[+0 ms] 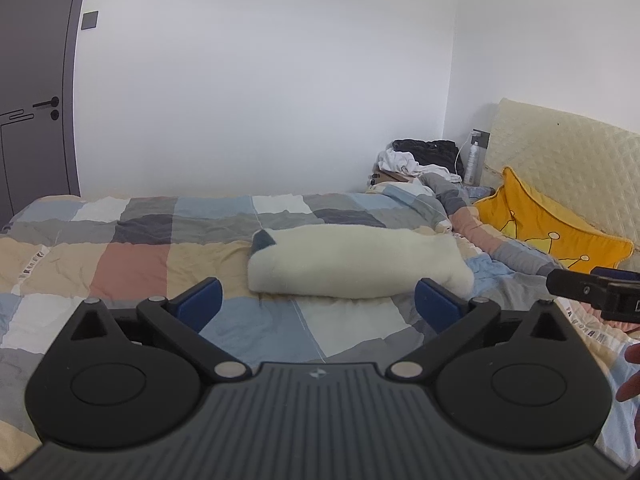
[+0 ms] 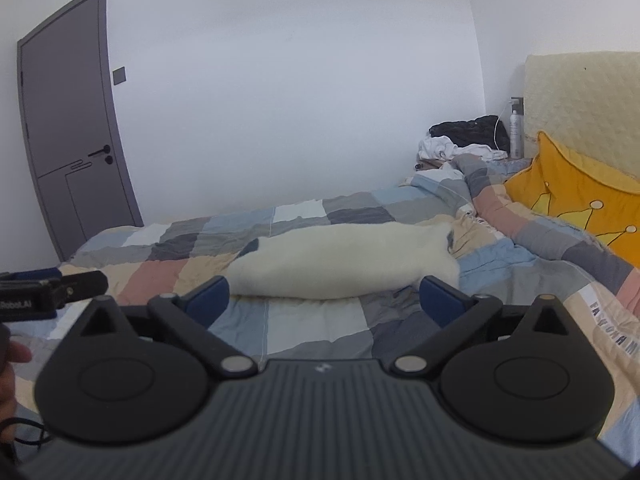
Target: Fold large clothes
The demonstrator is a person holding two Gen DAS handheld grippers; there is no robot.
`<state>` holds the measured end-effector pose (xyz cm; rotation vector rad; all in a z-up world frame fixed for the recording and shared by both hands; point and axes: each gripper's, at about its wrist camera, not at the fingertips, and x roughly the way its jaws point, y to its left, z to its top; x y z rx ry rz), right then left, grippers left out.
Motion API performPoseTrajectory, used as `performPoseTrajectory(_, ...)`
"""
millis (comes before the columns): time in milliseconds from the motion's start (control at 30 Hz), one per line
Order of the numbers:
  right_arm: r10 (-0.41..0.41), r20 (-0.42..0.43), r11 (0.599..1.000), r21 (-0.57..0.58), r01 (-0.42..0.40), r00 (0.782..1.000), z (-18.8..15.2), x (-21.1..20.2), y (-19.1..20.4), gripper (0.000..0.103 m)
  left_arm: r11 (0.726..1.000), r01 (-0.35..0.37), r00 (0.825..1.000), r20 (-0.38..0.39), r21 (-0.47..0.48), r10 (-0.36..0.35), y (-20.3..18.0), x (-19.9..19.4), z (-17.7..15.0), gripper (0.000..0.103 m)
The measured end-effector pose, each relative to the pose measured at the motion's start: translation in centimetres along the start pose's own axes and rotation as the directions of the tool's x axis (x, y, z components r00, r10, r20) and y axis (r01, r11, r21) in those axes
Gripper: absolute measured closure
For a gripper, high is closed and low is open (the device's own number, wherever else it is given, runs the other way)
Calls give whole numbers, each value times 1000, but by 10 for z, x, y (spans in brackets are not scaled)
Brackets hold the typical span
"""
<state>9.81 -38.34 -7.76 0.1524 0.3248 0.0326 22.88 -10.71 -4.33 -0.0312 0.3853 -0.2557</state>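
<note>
A cream fleece garment [image 1: 352, 264] lies folded into a thick bundle on the checked quilt [image 1: 132, 264], with a dark patch at its left end. It also shows in the right wrist view [image 2: 340, 260]. My left gripper [image 1: 318, 304] is open and empty, just in front of the bundle, above the quilt. My right gripper [image 2: 324, 300] is open and empty, also just in front of the bundle. The right gripper's body shows at the right edge of the left wrist view [image 1: 592, 290], and the left gripper's body shows at the left edge of the right wrist view [image 2: 52, 286].
A yellow crown cushion [image 1: 548, 228] leans on the cream padded headboard [image 1: 568, 160] at right. A pile of white and black clothes [image 1: 424, 158] and a spray bottle [image 1: 472, 162] sit in the far corner. A grey door [image 2: 72, 128] stands at left.
</note>
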Motion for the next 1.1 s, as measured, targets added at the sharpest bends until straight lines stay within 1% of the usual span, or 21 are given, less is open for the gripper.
performPoseTrajectory(200, 11, -12, 1000, 8, -11, 1000, -1, -2, 1, 0, 1000, 6, 1000, 11, 4, -6, -4, -5, 2, 0)
performPoseTrajectory(633, 18, -27, 1000, 4, -18, 999, -2, -8, 6, 0, 1000, 2, 1000, 9, 8, -2, -4, -12, 4, 0)
performPoseTrajectory(733, 12, -24, 1000, -6, -12, 1000, -1, -10, 8, 0, 1000, -9, 1000, 17, 11, 9, -6, -15, 5, 0)
performPoseTrajectory(867, 14, -23, 1000, 5, -14, 1000, 1, -14, 8, 0, 1000, -2, 1000, 17, 4, 2, -2, -19, 4, 0)
performPoseTrajectory(1100, 15, -18, 1000, 4, -15, 1000, -1, -18, 10, 0, 1000, -15, 999, 30, 4, 15, 2, -26, 3, 0)
